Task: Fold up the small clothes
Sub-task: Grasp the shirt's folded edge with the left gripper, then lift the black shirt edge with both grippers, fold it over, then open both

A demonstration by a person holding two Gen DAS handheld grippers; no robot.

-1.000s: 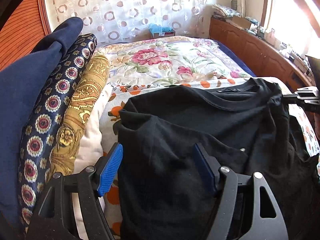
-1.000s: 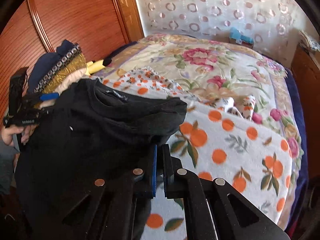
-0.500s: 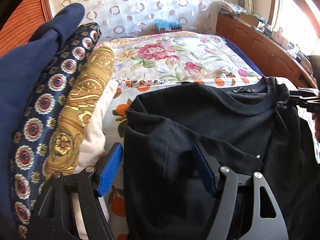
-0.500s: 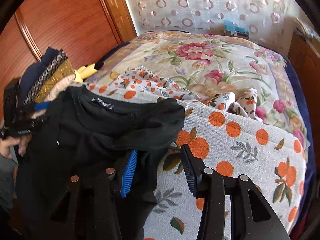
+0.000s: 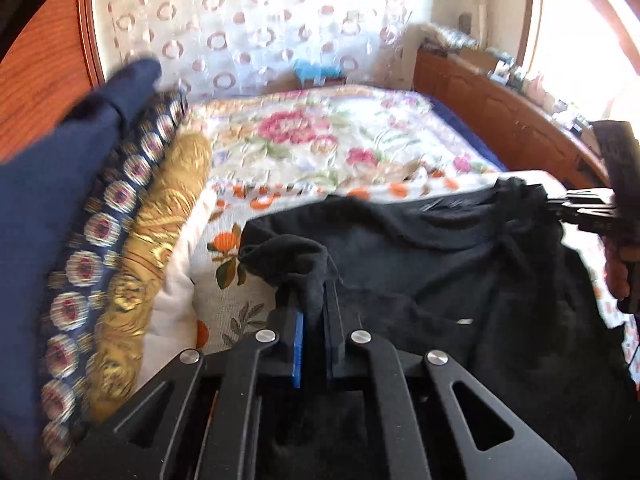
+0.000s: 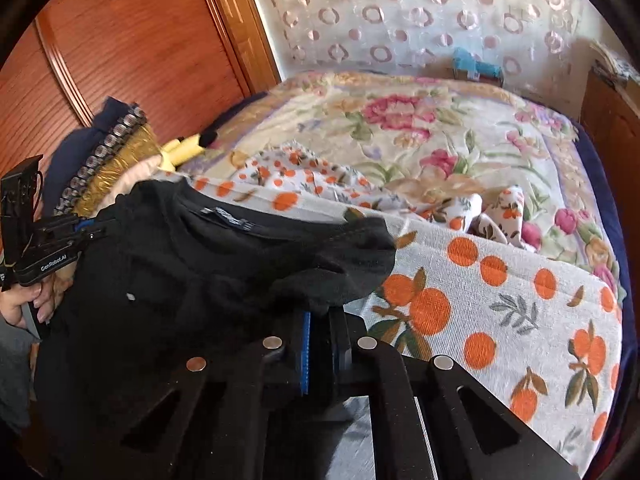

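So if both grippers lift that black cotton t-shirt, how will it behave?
Probably floppy: the black cotton t-shirt bunches where the left gripper and right gripper pinch it. Likely light, sagging between them. The thin fabric might slip out.

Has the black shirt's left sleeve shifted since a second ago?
Yes. The black shirt sleeve, flat before, is now bunched up off the orange-print cloth, pinched in the left claw, whose jaws have just closed on it.
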